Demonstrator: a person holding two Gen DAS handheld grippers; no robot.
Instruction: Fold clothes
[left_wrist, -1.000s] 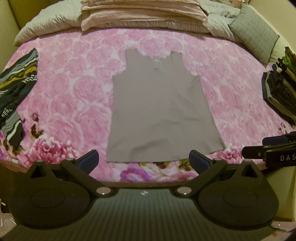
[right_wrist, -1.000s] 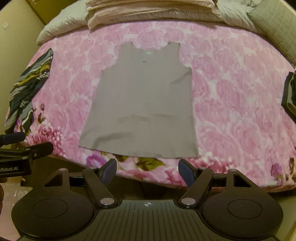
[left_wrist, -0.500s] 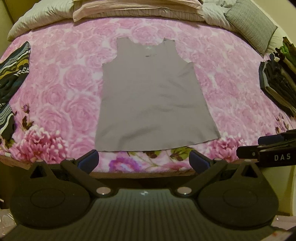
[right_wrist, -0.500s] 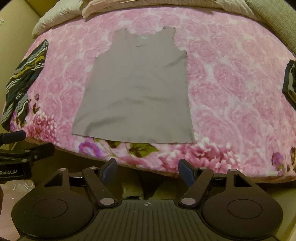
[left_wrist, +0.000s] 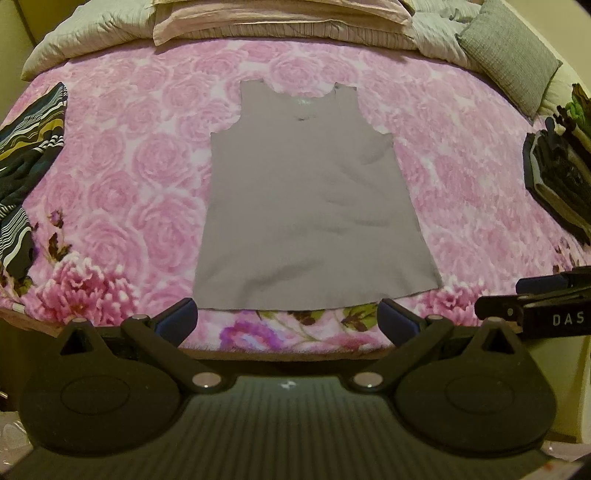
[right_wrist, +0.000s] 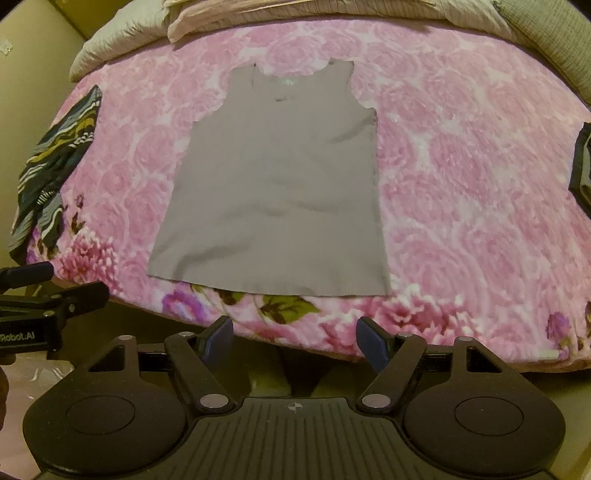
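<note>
A grey sleeveless top (left_wrist: 310, 206) (right_wrist: 280, 192) lies flat on the pink rose-patterned bed cover (left_wrist: 122, 177) (right_wrist: 472, 192), neck toward the pillows, hem near the bed's front edge. My left gripper (left_wrist: 288, 319) hangs open just in front of the hem, nothing between its blue-padded fingers. My right gripper (right_wrist: 295, 338) is also open and empty, over the bed's front edge below the hem's right half. Each gripper shows at the side of the other's view: the right gripper (left_wrist: 539, 302), the left gripper (right_wrist: 44, 295).
A striped dark garment (left_wrist: 26, 162) (right_wrist: 55, 170) lies crumpled at the bed's left edge. A stack of dark folded clothes (left_wrist: 557, 184) (right_wrist: 581, 170) sits at the right edge. Pillows and folded bedding (left_wrist: 280, 18) line the head of the bed; a grey cushion (left_wrist: 509, 51) is at the far right.
Both views have shifted slightly: the top dipped toward the bed's front edge half a second ago and now sits a little higher in frame again. Both grippers stay open and empty.
</note>
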